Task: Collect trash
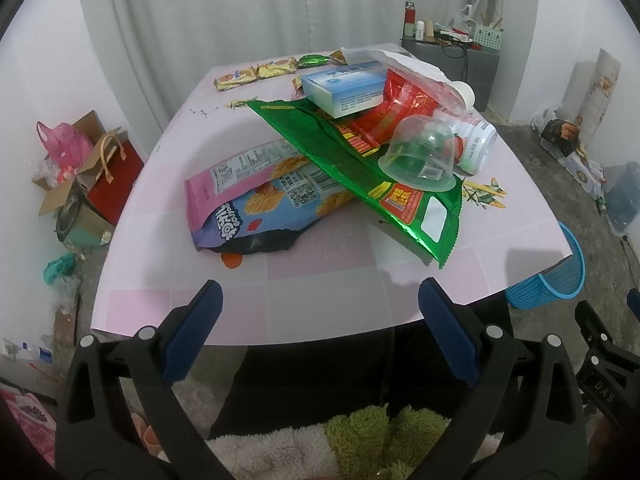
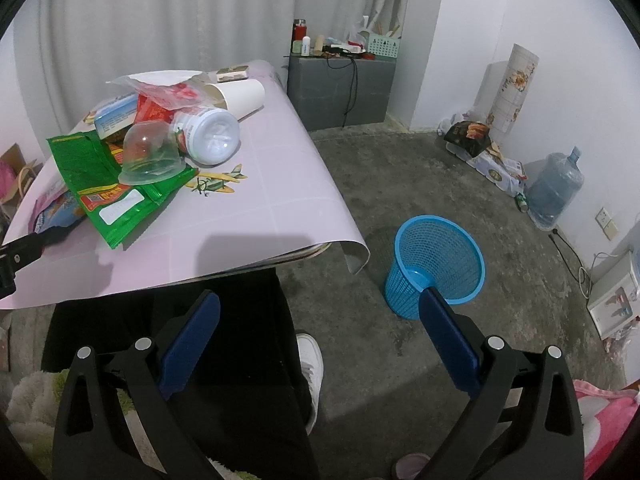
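Trash lay piled on the pink table [image 1: 328, 288], none of it in the blue mesh bin [image 2: 438, 264]. Pile, bottom up: a pink-and-blue snack bag [image 1: 248, 196] flat on the table, a long green wrapper [image 1: 360, 168] draped across it, a red wrapper [image 1: 404, 108] over that, and a blue-and-white carton [image 1: 344, 88] resting on the green and red wrappers. A clear plastic cup [image 1: 420, 152] sat upside down on the green wrapper, touching a white yogurt bottle [image 2: 212, 136] lying on its side. A white paper cup [image 2: 242, 98] lay on its side behind the bottle. Yellow biscuit packets [image 1: 256, 72] and a small green wrapper [image 1: 314, 60] lay at the far edge, apart from the pile. An orange scrap [image 1: 232, 260] poked out under the snack bag.

Left tool [image 1: 318, 336] was held wide open over the near table edge, gripping nothing, short of the pile. Right tool [image 2: 320, 336] was also wide open and empty, off the table's right side above the concrete floor [image 2: 400, 184], with its right finger [image 2: 448, 340] overlapping the bin in view. The bin stood upright on the floor, just beside the table's near right corner. A gray cabinet [image 2: 340, 84] with clutter stood behind the table, and a water jug [image 2: 554, 188] stood by the right wall.
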